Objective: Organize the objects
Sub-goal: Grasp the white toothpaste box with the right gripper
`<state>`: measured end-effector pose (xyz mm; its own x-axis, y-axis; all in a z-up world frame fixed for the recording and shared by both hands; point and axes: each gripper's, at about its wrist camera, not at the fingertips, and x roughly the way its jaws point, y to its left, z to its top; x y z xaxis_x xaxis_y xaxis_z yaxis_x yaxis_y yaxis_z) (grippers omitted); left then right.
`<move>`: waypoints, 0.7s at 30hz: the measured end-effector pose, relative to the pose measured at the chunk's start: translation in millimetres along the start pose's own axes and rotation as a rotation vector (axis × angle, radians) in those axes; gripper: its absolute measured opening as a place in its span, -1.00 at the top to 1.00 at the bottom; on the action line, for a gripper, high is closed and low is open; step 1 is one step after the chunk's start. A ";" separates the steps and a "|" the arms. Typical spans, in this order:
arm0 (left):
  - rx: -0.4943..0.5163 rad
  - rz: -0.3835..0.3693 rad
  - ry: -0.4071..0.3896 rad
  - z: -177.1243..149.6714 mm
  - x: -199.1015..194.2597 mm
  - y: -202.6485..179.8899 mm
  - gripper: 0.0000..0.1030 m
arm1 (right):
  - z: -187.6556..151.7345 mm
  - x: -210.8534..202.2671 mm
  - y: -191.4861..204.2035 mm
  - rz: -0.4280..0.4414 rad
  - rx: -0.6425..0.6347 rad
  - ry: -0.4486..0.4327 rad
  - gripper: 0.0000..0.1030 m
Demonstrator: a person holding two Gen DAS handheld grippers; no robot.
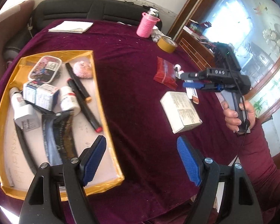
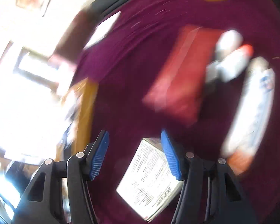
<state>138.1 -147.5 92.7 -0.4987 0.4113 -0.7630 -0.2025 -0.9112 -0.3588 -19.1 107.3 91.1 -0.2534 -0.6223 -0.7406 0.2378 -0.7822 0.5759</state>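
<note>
White printed cardboard box [image 1: 181, 112] outside gold-edged tray [image 1: 52, 53], awaiting sorting; right gripper [image 2: 135, 154] (blurred) spread, empty; left gripper [image 1: 141, 160] spread, empty.

Yellow-rimmed tray [image 1: 102, 100] on purple cloth, crammed: tin, small boxes, white bottle, charger, two black markers [image 1: 80, 85], pink puff. Outside tray: white printed box [image 1: 181, 112] lying flat, red packet [image 1: 165, 72] beyond it, possibly tube alongside, blurred.
</note>
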 end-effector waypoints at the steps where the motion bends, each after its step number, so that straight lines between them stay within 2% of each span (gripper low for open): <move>1: 0.016 -0.003 0.008 -0.4 3.5 -5.4 -0.42 | -0.7 -11.9 0.4 -0.048 -0.007 -0.052 -0.12; 3: 0.036 -0.010 0.029 -0.2 11.8 -15.3 -0.42 | 1.0 -37.8 -12.4 -0.178 0.026 -0.163 -0.14; 5: 0.048 -0.027 0.050 2.0 22.4 -25.7 -0.42 | -0.9 -54.5 -29.0 -0.266 0.077 -0.221 -0.14; 10: 0.040 -0.042 0.095 5.4 44.6 -45.3 -0.42 | -3.6 -53.4 -65.0 -0.558 0.159 -0.220 -0.13; 13: 0.030 -0.007 0.116 4.9 53.1 -50.9 -0.42 | -14.2 -42.8 -76.2 -0.617 0.180 -0.206 -0.13; 18: 0.017 0.037 0.124 8.0 57.8 -56.6 -0.42 | 3.3 -10.3 -78.4 -0.696 0.125 -0.171 -0.13; 19: 0.019 0.043 0.121 9.5 58.5 -58.8 -0.42 | 4.7 -5.6 -76.7 -0.711 0.112 -0.163 -0.08; 20: 0.022 0.047 0.119 12.1 60.3 -62.4 -0.42 | 6.0 -1.6 -78.2 -0.722 0.108 -0.159 0.25; 21: 0.024 0.049 0.120 14.7 63.4 -66.4 -0.42 | 0.9 -5.8 -75.5 -0.717 0.111 -0.166 0.31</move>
<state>107.5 -61.3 76.0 -0.4039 0.3653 -0.8387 -0.2015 -0.9298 -0.3079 -36.5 169.9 52.2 -0.4513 0.0525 -0.8908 -0.1335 -0.9910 0.0092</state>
